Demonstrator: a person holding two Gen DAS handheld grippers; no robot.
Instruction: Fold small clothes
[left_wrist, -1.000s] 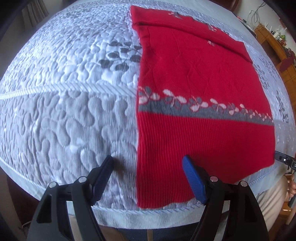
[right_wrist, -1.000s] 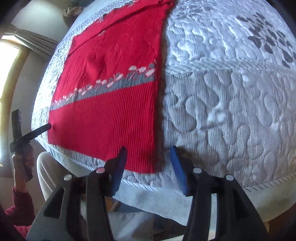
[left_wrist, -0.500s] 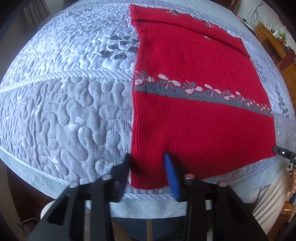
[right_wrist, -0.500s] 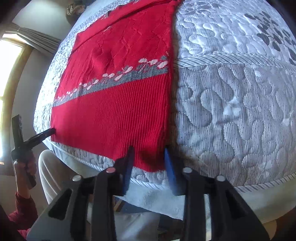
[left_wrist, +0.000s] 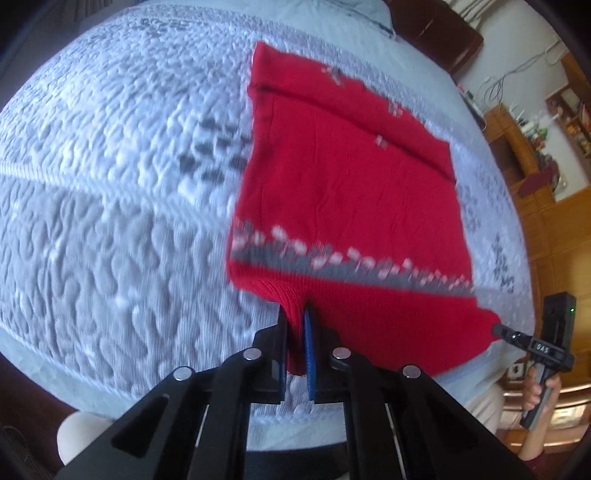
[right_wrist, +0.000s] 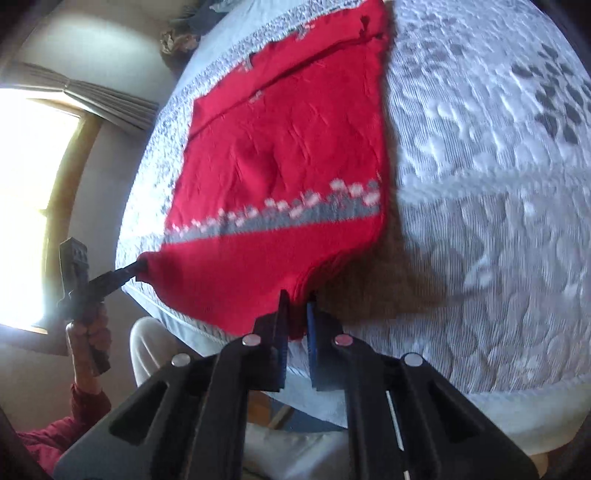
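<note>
A red knit sweater (left_wrist: 351, 192) with a grey and white flower band lies on a quilted bed (left_wrist: 110, 206). My left gripper (left_wrist: 295, 314) is shut on the sweater's near left hem corner and lifts it off the quilt. My right gripper (right_wrist: 297, 301) is shut on the near right hem corner of the sweater (right_wrist: 280, 158), also raised. The right gripper shows at the far right of the left wrist view (left_wrist: 498, 326), the left gripper at the left of the right wrist view (right_wrist: 136, 266). The hem hangs stretched between the two grippers.
The grey-white quilt (right_wrist: 480, 184) spreads wide on both sides of the sweater. Wooden cabinets (left_wrist: 554, 221) stand to the right of the bed. A bright window with a curtain (right_wrist: 33, 184) is to the left. The bed's near edge (left_wrist: 92, 376) is just below the grippers.
Both grippers closed on the hem corners and lifted them off the quilt. The near hem has risen and moved up the bed.
</note>
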